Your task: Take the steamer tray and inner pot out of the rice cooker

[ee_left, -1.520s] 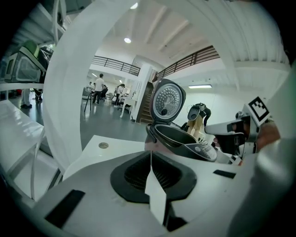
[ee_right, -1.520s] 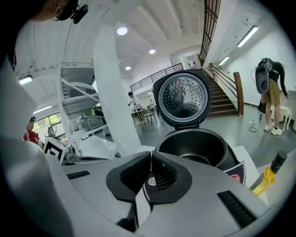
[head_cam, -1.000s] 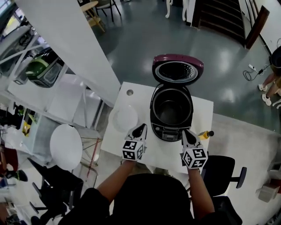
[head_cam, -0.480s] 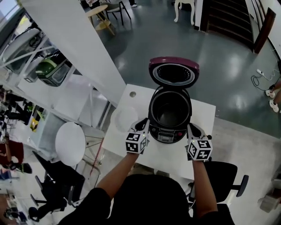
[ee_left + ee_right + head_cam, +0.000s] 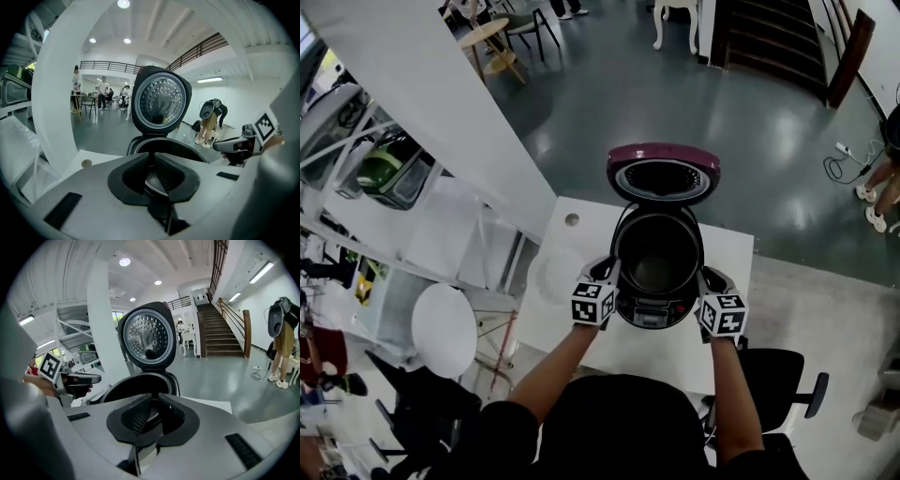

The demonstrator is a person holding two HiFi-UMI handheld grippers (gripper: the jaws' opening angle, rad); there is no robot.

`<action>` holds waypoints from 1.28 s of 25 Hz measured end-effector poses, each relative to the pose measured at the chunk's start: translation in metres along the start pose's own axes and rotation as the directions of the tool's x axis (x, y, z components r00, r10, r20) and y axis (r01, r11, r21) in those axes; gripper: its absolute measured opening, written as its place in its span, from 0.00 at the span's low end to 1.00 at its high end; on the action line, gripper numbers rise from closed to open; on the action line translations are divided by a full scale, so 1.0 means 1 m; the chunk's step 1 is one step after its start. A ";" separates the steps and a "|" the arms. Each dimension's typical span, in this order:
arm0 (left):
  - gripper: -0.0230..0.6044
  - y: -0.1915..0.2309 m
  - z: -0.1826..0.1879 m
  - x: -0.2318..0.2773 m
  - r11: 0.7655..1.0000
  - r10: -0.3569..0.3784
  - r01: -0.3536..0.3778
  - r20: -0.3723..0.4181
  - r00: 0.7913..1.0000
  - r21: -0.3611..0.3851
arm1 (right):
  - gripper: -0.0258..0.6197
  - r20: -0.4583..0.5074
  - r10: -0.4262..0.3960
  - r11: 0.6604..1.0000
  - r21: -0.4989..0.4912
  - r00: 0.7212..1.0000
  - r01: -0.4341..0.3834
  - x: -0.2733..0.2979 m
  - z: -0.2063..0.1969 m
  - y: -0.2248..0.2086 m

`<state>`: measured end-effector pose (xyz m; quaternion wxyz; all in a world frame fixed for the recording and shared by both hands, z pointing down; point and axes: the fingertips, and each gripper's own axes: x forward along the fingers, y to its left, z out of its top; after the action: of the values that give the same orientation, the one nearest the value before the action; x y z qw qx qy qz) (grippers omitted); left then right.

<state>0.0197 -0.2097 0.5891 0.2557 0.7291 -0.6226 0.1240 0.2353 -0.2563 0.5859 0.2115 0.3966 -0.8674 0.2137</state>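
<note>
The pot [image 5: 658,255] sits in the open cooker [image 5: 652,311] on the bench [image 5: 581,230], lid [image 5: 664,174] up. It looks empty, so it is probably light: stiff metal with a slick dark coating, best pinched at its thin rim on opposite sides. Left tongs [image 5: 607,270] and right tongs [image 5: 706,277] flank that rim, both pressed together on nothing. No tray shows inside; a pale disc [image 5: 551,277] left of the cooker may be it. The panel's print is too small to read, and no brand shows.
</note>
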 end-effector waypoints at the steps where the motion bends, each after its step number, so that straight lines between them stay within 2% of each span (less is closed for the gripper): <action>1: 0.06 0.003 0.001 0.004 1.000 -0.005 0.005 -0.008 1.000 -0.001 | 0.07 -0.011 -0.009 1.000 0.003 1.000 0.009 0.005 0.000 -0.003; 3: 0.07 0.009 0.002 0.014 1.000 -0.013 0.013 -0.021 1.000 -0.005 | 0.15 -0.033 -0.027 1.000 0.000 0.999 0.027 0.015 0.000 -0.010; 4: 0.11 0.012 0.001 0.018 1.000 -0.014 0.014 -0.027 1.000 -0.008 | 0.20 -0.043 -0.034 0.999 -0.004 0.999 0.034 0.020 0.000 -0.013; 5: 0.15 0.016 0.001 0.023 1.000 -0.012 0.011 -0.032 0.999 -0.010 | 0.20 -0.051 -0.037 0.999 -0.006 0.998 0.037 0.024 -0.001 -0.015; 11: 0.20 0.028 -0.008 0.049 1.000 0.008 -0.007 -0.107 0.994 0.014 | 0.20 -0.102 -0.042 0.999 0.000 0.994 0.042 0.050 -0.003 -0.025; 17: 0.20 0.034 -0.021 0.062 0.999 0.026 -0.018 -0.195 0.980 0.042 | 0.20 -0.171 -0.042 0.999 -0.011 0.984 0.041 0.071 -0.017 -0.029; 23: 0.20 0.037 -0.028 0.065 0.999 0.033 -0.023 -0.233 0.972 0.046 | 0.20 -0.198 -0.061 0.998 -0.044 0.978 0.054 0.079 -0.016 -0.028; 28: 0.19 0.038 -0.028 0.067 0.993 0.058 -0.030 -0.247 0.967 0.118 | 0.18 -0.198 -0.075 0.996 -0.053 0.977 0.066 0.081 -0.016 -0.030; 32: 0.17 0.038 -0.027 0.069 0.992 0.066 -0.036 -0.247 0.967 0.125 | 0.16 -0.210 -0.089 0.995 -0.071 0.974 0.075 0.084 -0.015 -0.032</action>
<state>0.0002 -0.2568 0.6546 0.2849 0.7053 -0.5954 0.2587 0.2133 -0.3171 0.6500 0.3240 0.4001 -0.8290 0.2185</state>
